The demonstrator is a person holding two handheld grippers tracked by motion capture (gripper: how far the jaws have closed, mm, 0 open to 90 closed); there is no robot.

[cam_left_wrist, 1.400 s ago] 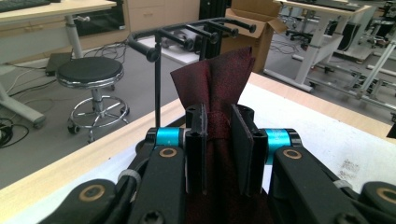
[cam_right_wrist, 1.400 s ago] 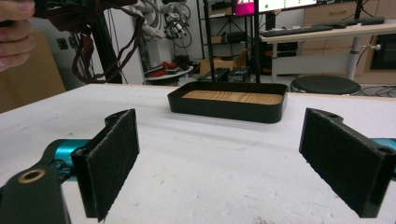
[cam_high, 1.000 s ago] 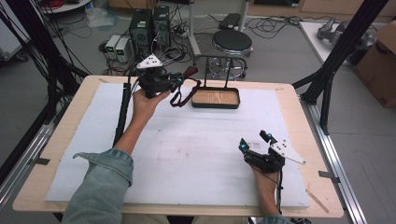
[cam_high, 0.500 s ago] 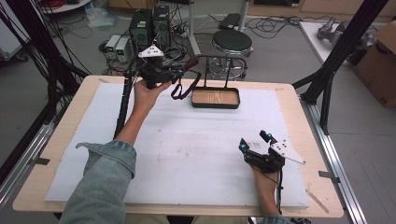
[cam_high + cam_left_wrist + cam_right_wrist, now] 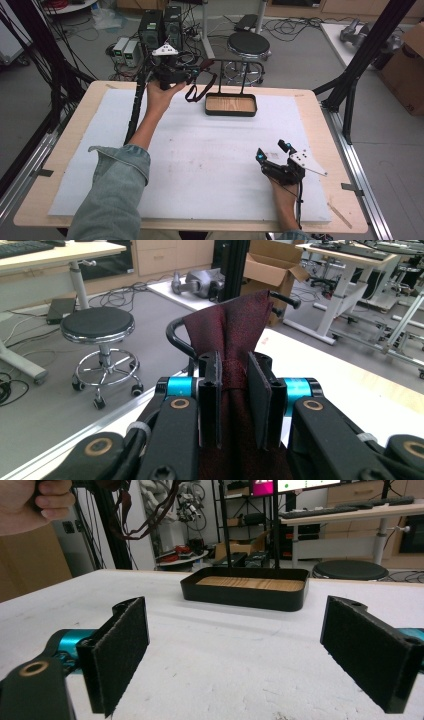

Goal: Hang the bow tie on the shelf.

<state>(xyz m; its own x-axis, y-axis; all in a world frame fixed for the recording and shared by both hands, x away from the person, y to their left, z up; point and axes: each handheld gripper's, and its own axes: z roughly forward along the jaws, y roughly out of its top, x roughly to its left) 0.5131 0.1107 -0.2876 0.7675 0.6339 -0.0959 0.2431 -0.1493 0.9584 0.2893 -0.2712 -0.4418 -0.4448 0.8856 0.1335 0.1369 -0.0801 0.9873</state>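
1. Lying across a wooden table (image 5: pixel 60 200), white padding sheet (image 5: pixel 200 165), with grey workshop floor, a black round stool (image 5: pixel 248 45) and computer towers (image 5: pixel 160 27) beyond the far edge.
2. Hanging at the far-left part of the table, raised above the sheet: a dark red tie (image 5: pixel 230 340), draping in a loop just left of the rack.
3. Clamping that tie from both sides, with the cloth bunched between the jaws: left gripper (image 5: pixel 234 390), held up in the left hand (image 5: pixel 162 95) with the forearm reaching forward in a denim sleeve (image 5: pixel 117 185).
4. Passing over or touching a curved black bar (image 5: pixel 175 335) of the stand right behind the jaws, the tie's upper part; contact hard to judge.
5. Standing near the far edge, just right of the tie: a black tray (image 5: pixel 231 105) with a wood-coloured floor, thin black uprights rising from it to a horizontal bar.
6. Resting low at the near-right part of the sheet, well apart from the tray: right gripper (image 5: pixel 235 650), jaws spread wide with bare sheet between the pads, pointing toward the tray.
7. Gripping it from below, the right hand (image 5: pixel 285 192).
8. Sitting at the right margin, a cardboard box (image 5: pixel 407 65) beside black frame struts.
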